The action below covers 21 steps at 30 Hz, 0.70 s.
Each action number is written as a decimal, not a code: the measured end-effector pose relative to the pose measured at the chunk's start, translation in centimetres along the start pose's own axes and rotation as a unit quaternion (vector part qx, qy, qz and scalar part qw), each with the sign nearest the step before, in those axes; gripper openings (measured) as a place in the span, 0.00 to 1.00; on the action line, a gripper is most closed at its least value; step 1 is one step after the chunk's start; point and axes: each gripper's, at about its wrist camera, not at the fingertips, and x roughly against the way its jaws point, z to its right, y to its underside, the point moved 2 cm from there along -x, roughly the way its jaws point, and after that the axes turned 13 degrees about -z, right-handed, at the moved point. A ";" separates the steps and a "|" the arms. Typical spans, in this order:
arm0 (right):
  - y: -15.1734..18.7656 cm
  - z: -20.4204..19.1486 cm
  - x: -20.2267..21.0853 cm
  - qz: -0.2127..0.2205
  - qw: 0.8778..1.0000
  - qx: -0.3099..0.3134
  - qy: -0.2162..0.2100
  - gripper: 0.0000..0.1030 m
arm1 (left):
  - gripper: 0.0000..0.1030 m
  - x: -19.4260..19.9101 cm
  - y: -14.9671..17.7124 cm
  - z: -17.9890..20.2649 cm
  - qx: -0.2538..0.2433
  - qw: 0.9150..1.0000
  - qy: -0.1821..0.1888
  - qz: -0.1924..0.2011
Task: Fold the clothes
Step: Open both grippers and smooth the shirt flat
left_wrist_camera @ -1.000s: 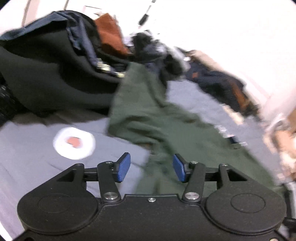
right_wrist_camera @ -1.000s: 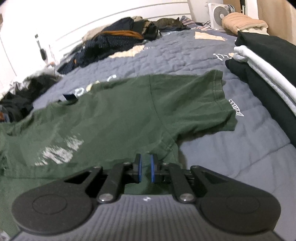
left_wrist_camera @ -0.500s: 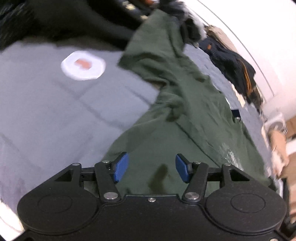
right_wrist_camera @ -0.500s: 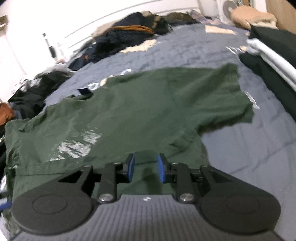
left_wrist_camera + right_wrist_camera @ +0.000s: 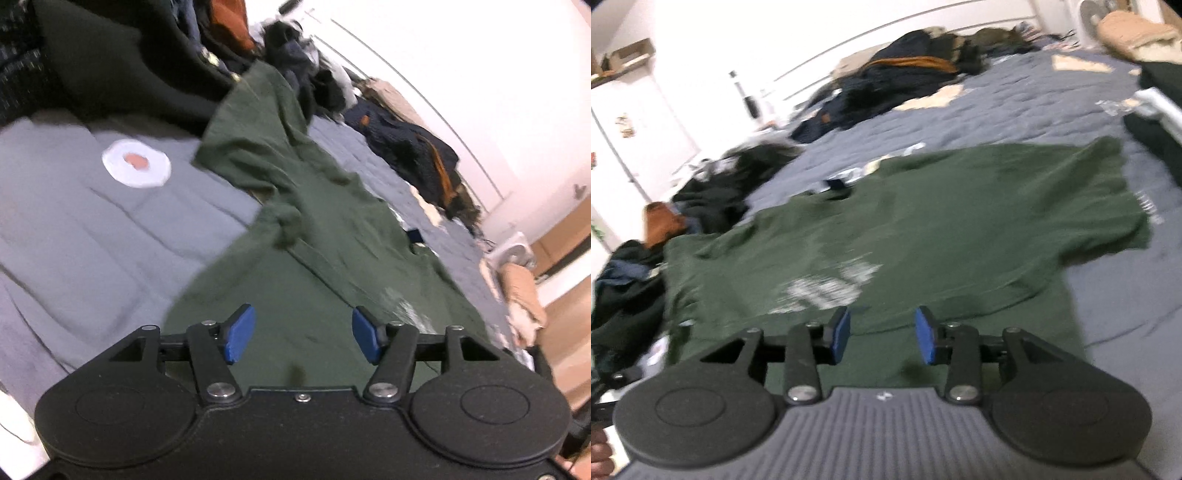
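A dark green T-shirt (image 5: 923,229) with a faded white print lies spread on the grey quilted bed (image 5: 1034,107), one sleeve reaching right. In the left wrist view the same T-shirt (image 5: 325,236) runs away from me, bunched and creased near its middle, its far sleeve against a dark clothes pile. My left gripper (image 5: 302,338) hovers over the shirt's near part, jaws opening, nothing between the blue pads. My right gripper (image 5: 882,334) hangs above the shirt's lower hem, its jaws opening too, with no cloth pinched between them.
A heap of dark clothes (image 5: 122,62) with an orange garment sits at the bed's far left. More dark garments (image 5: 905,77) lie along the back by the white wall. Folded black and white items (image 5: 1160,107) stack at the right. A white round patch (image 5: 136,168) marks the quilt.
The right gripper let go of the shirt's hem: its pads went from nearly together to apart, and it drew back. The left gripper swung down over the shirt and widened a little.
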 end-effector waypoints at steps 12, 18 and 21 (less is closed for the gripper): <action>2.1 3.1 0.6 -0.024 0.996 -0.089 -0.013 0.40 | 0.61 -0.9 0.8 -1.3 0.043 0.998 -0.031 -0.020; 3.5 4.8 3.8 -0.004 0.990 -0.139 -0.029 0.40 | 0.61 -0.6 2.2 1.5 -0.006 1.000 0.000 -0.023; 5.1 5.4 5.3 0.003 0.985 -0.168 -0.047 0.40 | 0.61 -0.9 3.7 3.9 -0.058 0.998 0.009 -0.030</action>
